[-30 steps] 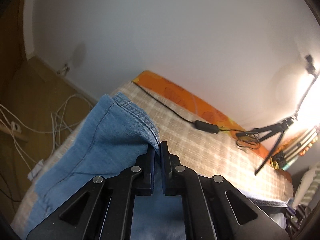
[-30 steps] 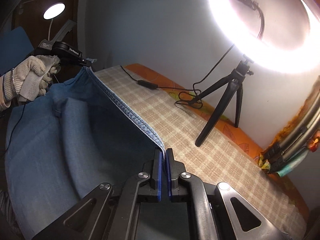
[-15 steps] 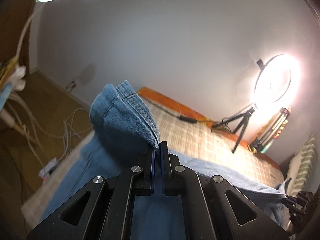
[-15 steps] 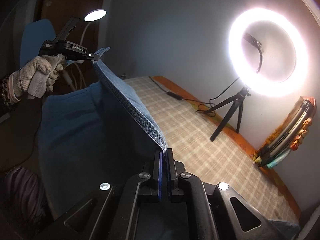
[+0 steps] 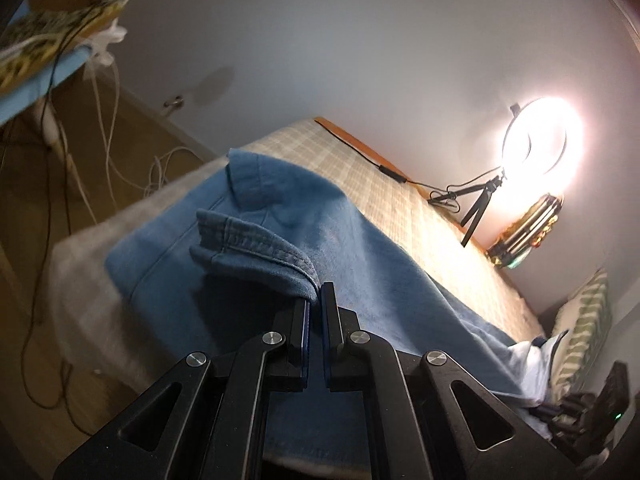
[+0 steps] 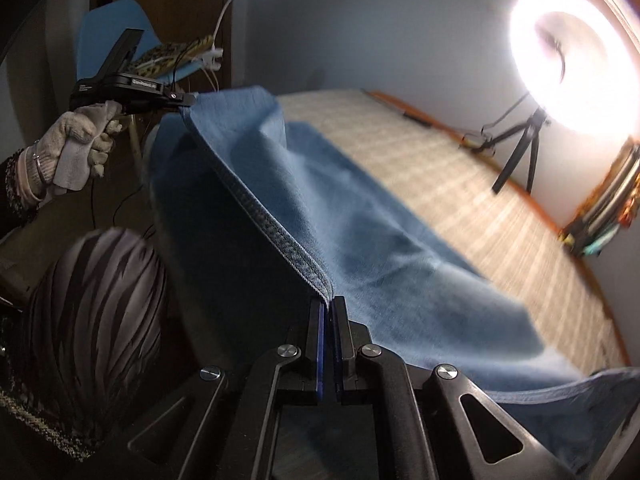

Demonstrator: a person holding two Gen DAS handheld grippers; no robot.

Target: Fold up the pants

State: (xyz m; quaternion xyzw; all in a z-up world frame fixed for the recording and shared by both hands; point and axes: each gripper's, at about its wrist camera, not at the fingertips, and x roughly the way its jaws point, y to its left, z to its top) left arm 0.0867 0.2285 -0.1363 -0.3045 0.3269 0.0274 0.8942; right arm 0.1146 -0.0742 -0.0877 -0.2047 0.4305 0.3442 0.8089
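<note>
The blue denim pants (image 5: pixel 360 248) lie over the checked bed cover, with their hem edge lifted. My left gripper (image 5: pixel 314 300) is shut on one end of the stitched hem. My right gripper (image 6: pixel 329 304) is shut on the other end. The hem (image 6: pixel 260 216) runs taut between them in the right wrist view, where the left gripper (image 6: pixel 188 100) shows at the upper left, held by a gloved hand (image 6: pixel 76 140). The rest of the pants (image 6: pixel 400 248) drape down onto the bed.
A checked bed cover (image 5: pixel 420 216) with an orange edge runs along the white wall. A lit ring light on a small tripod (image 5: pixel 536 152) stands at the far side, with a black cable (image 5: pixel 384 168). A blue chair (image 6: pixel 116 40), loose cables and wooden floor (image 5: pixel 60 240) are on the left.
Both grippers have lifted and pulled back with the hem. More of the pants now lies spread over the bed below, and the cameras tilt down.
</note>
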